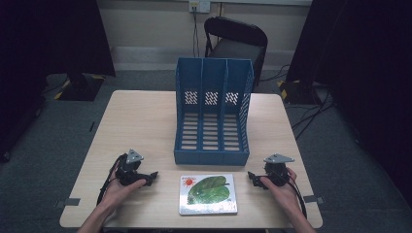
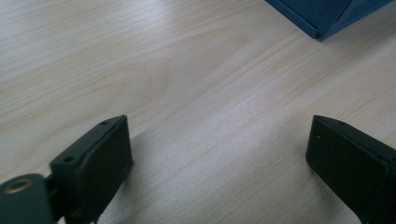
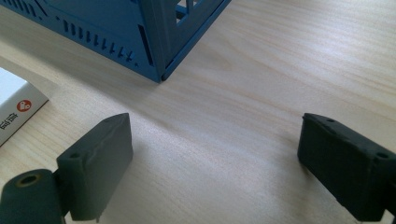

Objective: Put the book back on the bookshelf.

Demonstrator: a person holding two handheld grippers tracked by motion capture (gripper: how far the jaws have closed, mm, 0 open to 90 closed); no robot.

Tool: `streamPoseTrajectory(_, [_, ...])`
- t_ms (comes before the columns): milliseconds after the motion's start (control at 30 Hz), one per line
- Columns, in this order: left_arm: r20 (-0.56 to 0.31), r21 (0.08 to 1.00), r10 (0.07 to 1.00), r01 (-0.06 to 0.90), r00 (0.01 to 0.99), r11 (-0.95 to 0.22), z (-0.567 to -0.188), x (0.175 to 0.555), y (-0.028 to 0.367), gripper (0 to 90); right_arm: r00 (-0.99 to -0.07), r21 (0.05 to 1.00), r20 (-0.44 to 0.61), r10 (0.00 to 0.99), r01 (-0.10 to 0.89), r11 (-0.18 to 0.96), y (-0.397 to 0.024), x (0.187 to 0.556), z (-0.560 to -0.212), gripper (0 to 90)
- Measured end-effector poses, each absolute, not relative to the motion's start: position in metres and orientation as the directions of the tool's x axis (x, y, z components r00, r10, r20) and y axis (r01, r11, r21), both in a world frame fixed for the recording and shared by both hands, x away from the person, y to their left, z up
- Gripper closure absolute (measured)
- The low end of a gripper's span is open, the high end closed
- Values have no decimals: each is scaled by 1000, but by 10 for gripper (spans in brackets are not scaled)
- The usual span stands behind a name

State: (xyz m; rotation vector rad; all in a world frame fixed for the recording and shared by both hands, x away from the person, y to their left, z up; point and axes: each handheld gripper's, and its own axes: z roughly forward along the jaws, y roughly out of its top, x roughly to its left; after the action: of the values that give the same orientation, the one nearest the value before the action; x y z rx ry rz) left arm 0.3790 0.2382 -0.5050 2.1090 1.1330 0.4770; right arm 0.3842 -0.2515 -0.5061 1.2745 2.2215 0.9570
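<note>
Here, a picture book (image 1: pixel 208 194) flat on the surface (image 1: pixel 145 121), between left gripper (image 1: pixel 151 176) and right gripper (image 1: pixel 252 177); both jaws released, nothing inside. Blue file rack (image 1: pixel 212 111) just behind.

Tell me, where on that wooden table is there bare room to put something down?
The pale wooden table is bare left of the blue three-slot plastic file rack, and in a narrower strip to its right. The near edge is crowded: the green-leaf picture book lies flat between the left claw and right claw.
</note>
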Motion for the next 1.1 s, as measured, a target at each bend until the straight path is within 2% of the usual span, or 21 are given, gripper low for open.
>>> streamPoseTrajectory(133, [-8, 711, 835, 590, 550, -382, -502, 379, 238, 161, -502, 730, -8, 865, 588, 348, -252, 384, -506, 95])
streamPoseTrajectory(267, [-11, 702, 835, 599, 550, -386, -501, 378, 238, 165, -501, 730, -8, 865, 588, 347, -251, 384, -506, 97])
streamPoseTrajectory(400, [-51, 698, 824, 611, 564, -375, -495, 374, 237, 190, -500, 730, -7, 866, 589, 346, -251, 384, -506, 97])
streamPoseTrajectory(467, [-56, 707, 816, 600, 575, -374, -491, 371, 235, 198, -497, 725, -9, 868, 595, 348, -251, 383, -505, 127])
streamPoseTrajectory(500, [-70, 727, 801, 579, 595, -368, -487, 366, 232, 197, -512, 714, -1, 859, 601, 358, -250, 382, -500, 183])
streamPoseTrajectory(700, [-128, 750, 756, 561, 642, -350, -477, 353, 220, 194, -514, 770, 11, 858, 551, 321, -244, 368, -486, 164])
streamPoseTrajectory(867, [-137, 748, 713, 544, 687, -381, -475, 347, 202, 196, -567, 798, 30, 823, 509, 322, -233, 349, -476, 163])
streamPoseTrajectory(933, [-141, 733, 694, 546, 706, -406, -476, 346, 193, 202, -578, 799, 19, 816, 499, 335, -227, 341, -473, 235])
streamPoseTrajectory(1100, [-156, 727, 656, 535, 739, -430, -479, 344, 175, 203, -663, 800, 62, 746, 480, 360, -206, 324, -470, 265])
